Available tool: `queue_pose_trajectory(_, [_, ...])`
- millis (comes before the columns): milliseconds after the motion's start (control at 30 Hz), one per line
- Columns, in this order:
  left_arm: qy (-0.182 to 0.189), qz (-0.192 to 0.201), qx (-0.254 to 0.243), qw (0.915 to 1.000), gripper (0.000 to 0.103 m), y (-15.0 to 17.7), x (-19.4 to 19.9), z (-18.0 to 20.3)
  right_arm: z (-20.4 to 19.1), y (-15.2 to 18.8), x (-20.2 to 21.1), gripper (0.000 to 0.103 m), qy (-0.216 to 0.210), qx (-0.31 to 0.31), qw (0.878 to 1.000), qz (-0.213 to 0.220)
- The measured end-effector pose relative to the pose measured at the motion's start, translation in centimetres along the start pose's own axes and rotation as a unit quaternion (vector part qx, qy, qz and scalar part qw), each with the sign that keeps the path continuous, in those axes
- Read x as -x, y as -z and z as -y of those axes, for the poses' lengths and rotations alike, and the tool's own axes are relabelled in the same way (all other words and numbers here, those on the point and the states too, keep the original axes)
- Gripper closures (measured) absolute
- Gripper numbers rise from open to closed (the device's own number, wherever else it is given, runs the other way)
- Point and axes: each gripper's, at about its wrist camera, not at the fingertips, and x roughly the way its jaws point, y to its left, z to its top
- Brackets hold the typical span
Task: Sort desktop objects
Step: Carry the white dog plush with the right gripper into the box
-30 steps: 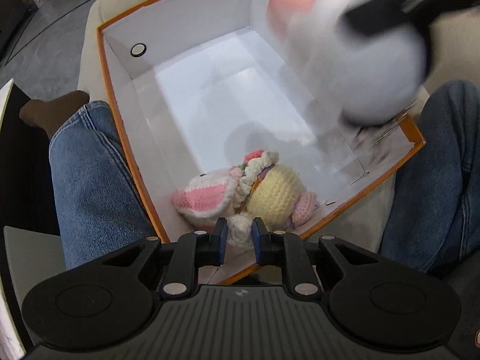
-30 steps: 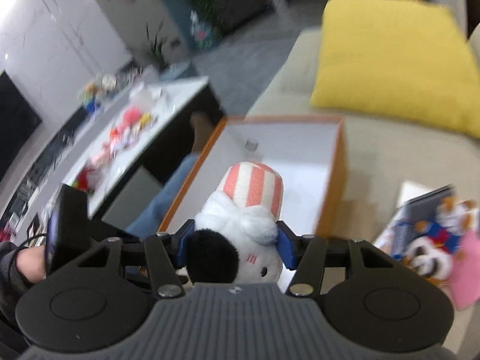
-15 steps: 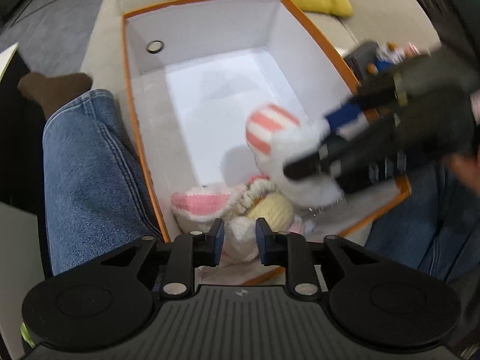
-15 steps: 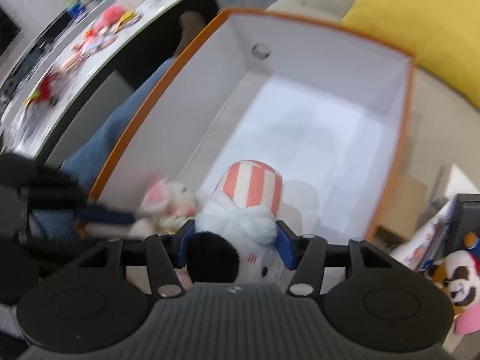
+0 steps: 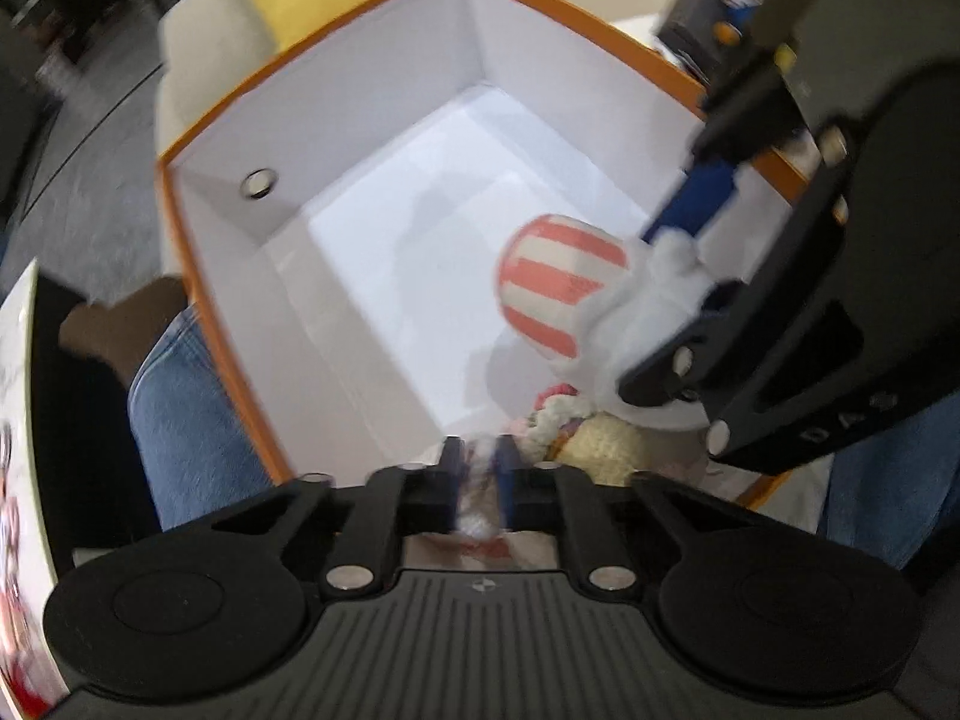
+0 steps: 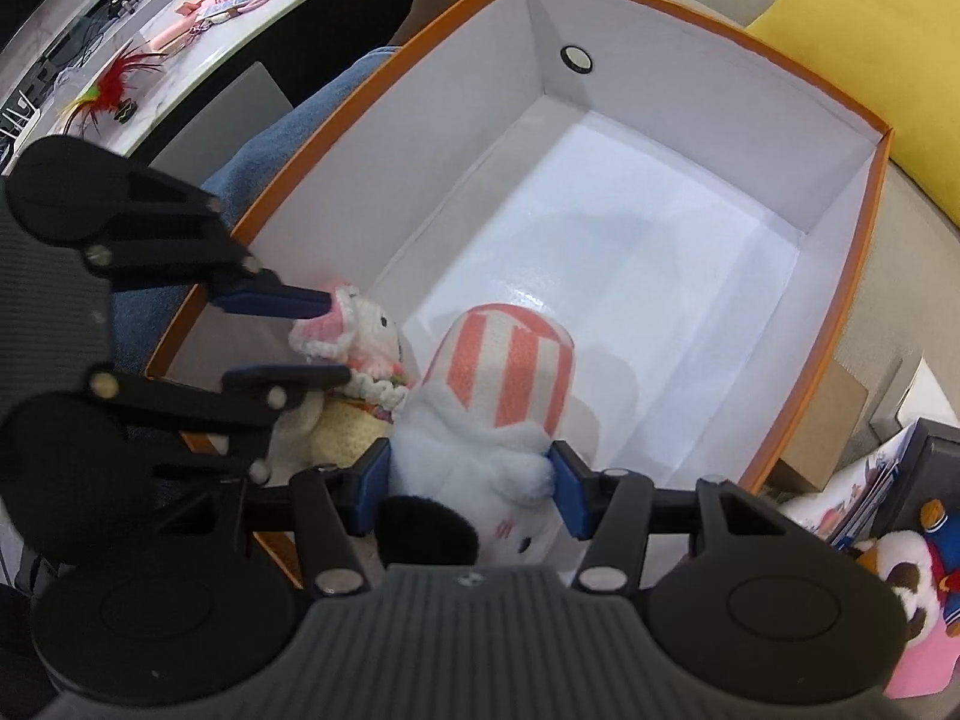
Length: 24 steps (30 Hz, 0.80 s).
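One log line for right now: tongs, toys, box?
left tongs: shut on crochet doll | right tongs: shut on striped plush, inside orange box beside doll | release: pending

Orange-edged white box [image 6: 708, 192], pink-and-white striped plush [image 6: 510, 378], yellow cushion [image 6: 870, 30]

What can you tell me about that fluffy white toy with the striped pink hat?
The white plush toy looks soft and furry, with a coral-and-cream striped hat, a black fuzzy patch and a small stitched face. It lies tilted, hat towards the far end of the orange box, low inside its near end. The right tongs squeeze its body; it rests against the crocheted doll.
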Motion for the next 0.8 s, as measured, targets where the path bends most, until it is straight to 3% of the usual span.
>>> queue_pose_trajectory(233, [-0.031,0.062,-0.086,0.9939,0.099,-2.1,1.2,0.9,1.3,-0.4,1.4,0.046,-0.018,-0.028,0.999,-0.005])
queue_pose_trajectory(367, [-0.002,0.117,-0.108,0.9872,0.099,-2.1,2.5,1.2,2.9,-0.4,2.3,0.046,-0.037,-0.062,0.997,-0.006])
queue_pose_trajectory(567, [-0.005,0.095,-0.122,0.9879,0.098,0.8,1.5,1.5,3.4,-0.7,4.3,0.046,-0.026,-0.071,0.997,0.022])
queue_pose_trajectory(800, [-0.020,0.080,-0.082,0.9933,0.097,3.7,1.6,0.0,0.9,-2.4,1.2,0.046,0.014,-0.019,1.000,0.002])
